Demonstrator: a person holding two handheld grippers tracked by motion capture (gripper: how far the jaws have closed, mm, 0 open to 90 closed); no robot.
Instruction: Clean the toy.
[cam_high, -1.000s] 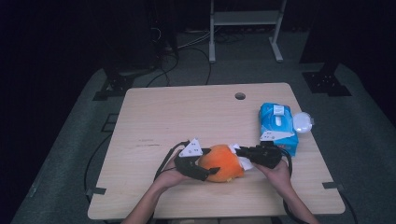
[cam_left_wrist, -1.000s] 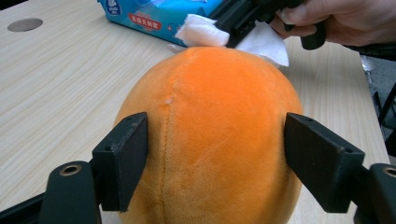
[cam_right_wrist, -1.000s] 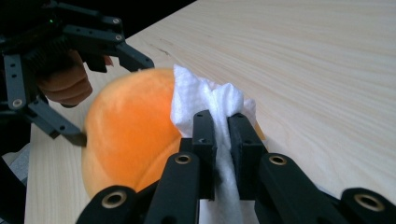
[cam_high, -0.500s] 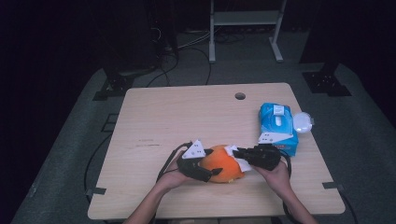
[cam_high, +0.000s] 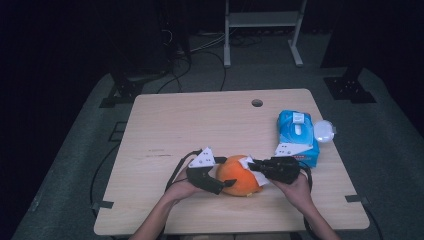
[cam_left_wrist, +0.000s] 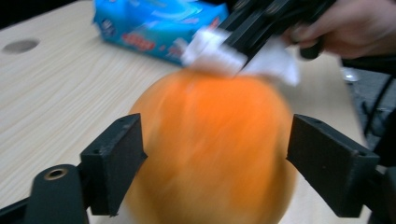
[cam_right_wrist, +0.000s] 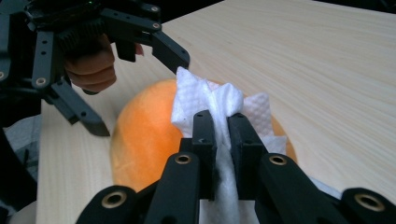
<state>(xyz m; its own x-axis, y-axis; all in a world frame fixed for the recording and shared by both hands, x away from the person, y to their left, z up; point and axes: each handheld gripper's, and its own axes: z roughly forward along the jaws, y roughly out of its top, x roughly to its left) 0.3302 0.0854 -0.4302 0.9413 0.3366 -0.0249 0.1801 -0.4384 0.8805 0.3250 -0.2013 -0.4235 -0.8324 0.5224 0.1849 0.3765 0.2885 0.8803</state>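
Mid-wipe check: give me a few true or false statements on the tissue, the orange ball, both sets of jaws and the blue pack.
1. The right gripper is shut on a white tissue. True.
2. The tissue touches the orange ball. True.
3. The left gripper clamps the ball tight. False: its jaws have just been opening and flank the ball with gaps.
4. The blue wipes pack lies left of the ball in the high view. False: it lies to the right, beyond it.
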